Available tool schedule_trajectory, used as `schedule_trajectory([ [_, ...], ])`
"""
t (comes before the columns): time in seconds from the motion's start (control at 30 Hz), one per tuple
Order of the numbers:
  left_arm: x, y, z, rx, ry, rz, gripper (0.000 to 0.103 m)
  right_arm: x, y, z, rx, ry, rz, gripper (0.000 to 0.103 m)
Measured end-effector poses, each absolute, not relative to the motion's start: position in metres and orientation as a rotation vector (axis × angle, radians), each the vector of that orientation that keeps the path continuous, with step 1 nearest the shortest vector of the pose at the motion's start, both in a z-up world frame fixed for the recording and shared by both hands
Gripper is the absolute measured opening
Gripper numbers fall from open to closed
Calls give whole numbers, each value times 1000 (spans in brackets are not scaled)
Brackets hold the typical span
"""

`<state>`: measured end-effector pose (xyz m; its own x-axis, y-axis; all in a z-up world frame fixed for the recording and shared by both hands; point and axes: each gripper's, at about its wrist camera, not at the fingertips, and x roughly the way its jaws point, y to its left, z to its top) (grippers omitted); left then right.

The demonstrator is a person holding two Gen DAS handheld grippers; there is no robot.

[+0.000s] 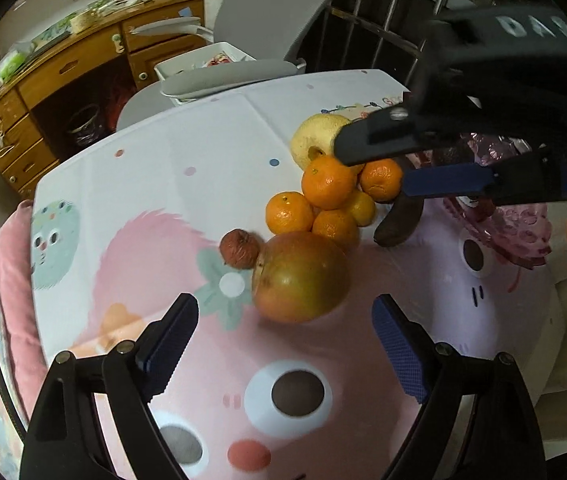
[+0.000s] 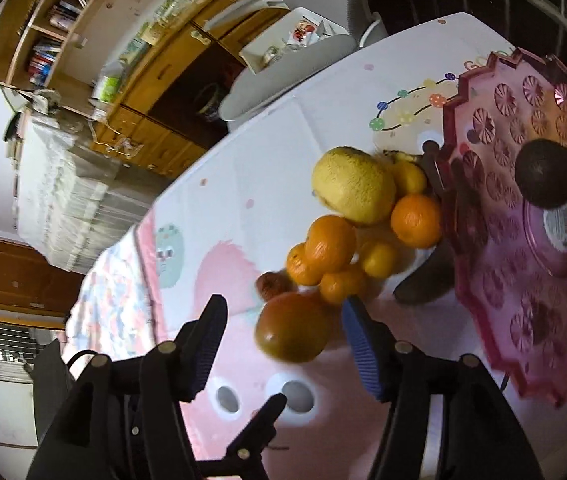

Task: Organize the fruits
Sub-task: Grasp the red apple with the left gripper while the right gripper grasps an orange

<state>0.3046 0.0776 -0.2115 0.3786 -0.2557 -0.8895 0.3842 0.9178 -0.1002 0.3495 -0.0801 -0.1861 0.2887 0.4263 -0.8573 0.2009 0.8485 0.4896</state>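
A pile of fruit lies on the cartoon-print table (image 1: 163, 184): a large red-green apple (image 1: 301, 276), several oranges (image 1: 329, 182), a yellow pear-like fruit (image 1: 317, 140), a small wrinkled brown fruit (image 1: 239, 249) and a dark banana (image 1: 397, 220). My left gripper (image 1: 283, 344) is open, just short of the apple. My right gripper (image 1: 379, 168) hovers open over the oranges. In the right wrist view the right gripper (image 2: 283, 348) is open above the apple (image 2: 293, 328), with the pink patterned tray (image 2: 523, 240) at right holding a dark round fruit (image 2: 547, 174).
A grey chair (image 1: 243, 72) and a white bin (image 1: 219, 56) stand behind the table. A wooden desk with drawers (image 1: 55, 92) is at far left. A pink cushion (image 1: 11, 280) lies along the table's left edge.
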Motion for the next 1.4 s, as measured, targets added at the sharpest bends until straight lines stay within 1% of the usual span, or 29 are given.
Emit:
schedule_trajectory([
  [0.23, 317, 65, -236, 131, 1106, -441, 88, 370, -80, -215, 588, 1345, 83, 60],
  [0.47, 327, 63, -249, 109, 1093, -440, 87, 382, -73, -229, 562, 1377, 41, 60],
  [0.57, 331, 63, -252, 88, 1086, -451, 83, 385, -71, -234, 567, 1388, 38, 60],
  [0.63, 334, 62, -256, 91, 1091, -452, 76, 386, -72, -237, 572, 1391, 26, 60],
  [0.7, 335, 60, -258, 86, 1083, -460, 74, 388, -74, -239, 555, 1389, 11, 60],
  [0.73, 337, 60, -257, 84, 1074, -466, 69, 388, -74, -239, 557, 1387, 14, 59],
  [0.77, 337, 60, -256, 80, 1068, -476, 67, 389, -74, -239, 562, 1382, 23, 55],
  [0.8, 338, 58, -256, 82, 1069, -479, 67, 390, -74, -239, 562, 1381, 27, 50],
  [0.83, 339, 58, -256, 83, 1069, -483, 66, 390, -74, -240, 559, 1382, 28, 48],
  [0.9, 340, 61, -254, 91, 1069, -500, 66, 391, -72, -241, 551, 1387, 21, 38],
  [1.13, 341, 66, -251, 76, 1095, -502, 65, 391, -74, -241, 559, 1396, 27, 37],
  [1.4, 320, 76, -240, 60, 1113, -460, 63, 378, -69, -226, 579, 1394, 70, 36],
])
